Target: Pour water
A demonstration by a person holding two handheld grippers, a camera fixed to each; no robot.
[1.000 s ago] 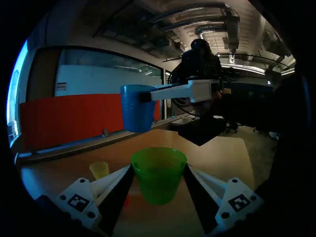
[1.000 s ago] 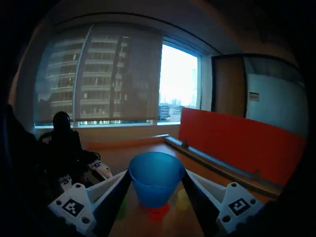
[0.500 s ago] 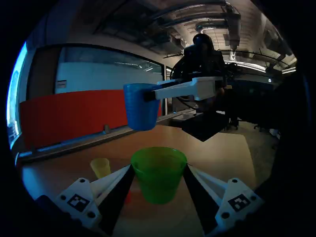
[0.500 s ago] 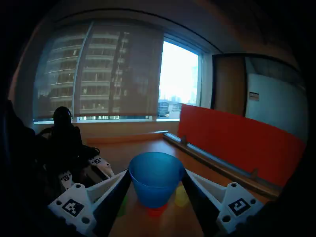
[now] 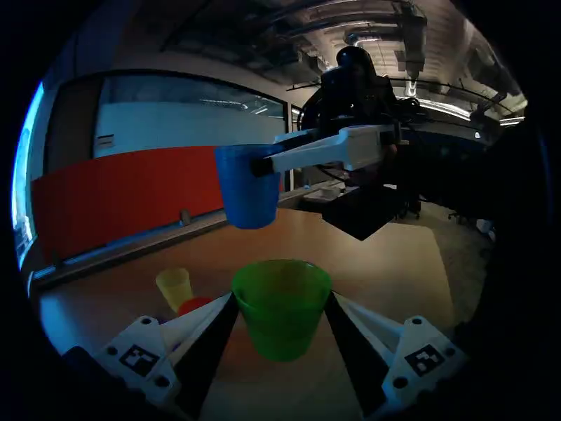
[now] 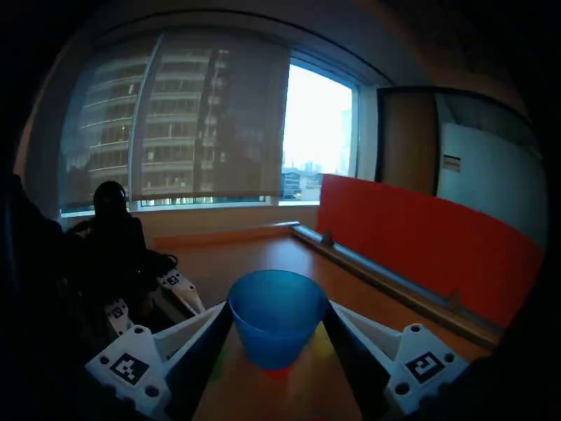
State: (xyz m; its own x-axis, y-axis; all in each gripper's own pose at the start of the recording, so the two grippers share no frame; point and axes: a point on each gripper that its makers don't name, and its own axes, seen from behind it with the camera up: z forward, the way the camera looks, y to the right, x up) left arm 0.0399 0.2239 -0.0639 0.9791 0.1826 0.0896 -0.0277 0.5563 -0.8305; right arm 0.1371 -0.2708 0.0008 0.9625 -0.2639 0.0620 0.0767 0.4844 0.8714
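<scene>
An upright green cup [image 5: 282,309] sits pinched between the fingers of my left gripper [image 5: 280,302], held above the wooden table [image 5: 393,266]. Beyond and above it hangs a blue cup [image 5: 245,186], nearly upright, gripped by my right gripper [image 5: 261,165], whose white fingers [image 5: 329,147] reach in from the right. In the right gripper view the blue cup [image 6: 277,319] is clamped in my right gripper [image 6: 277,312], and my left gripper [image 6: 151,305] shows farther off at the left. I cannot see any water.
A small yellow cup [image 5: 174,286] and a red cup [image 5: 194,305] stand on the table to the left. A person [image 5: 354,91] stands behind the right gripper. An orange partition [image 6: 428,245] with a rail runs along the table's far edge. Windows [image 6: 210,126] lie beyond.
The blue cup has dropped slightly and edged left in the left gripper view. More of the red cup shows beside the yellow one. Both grips are unchanged.
</scene>
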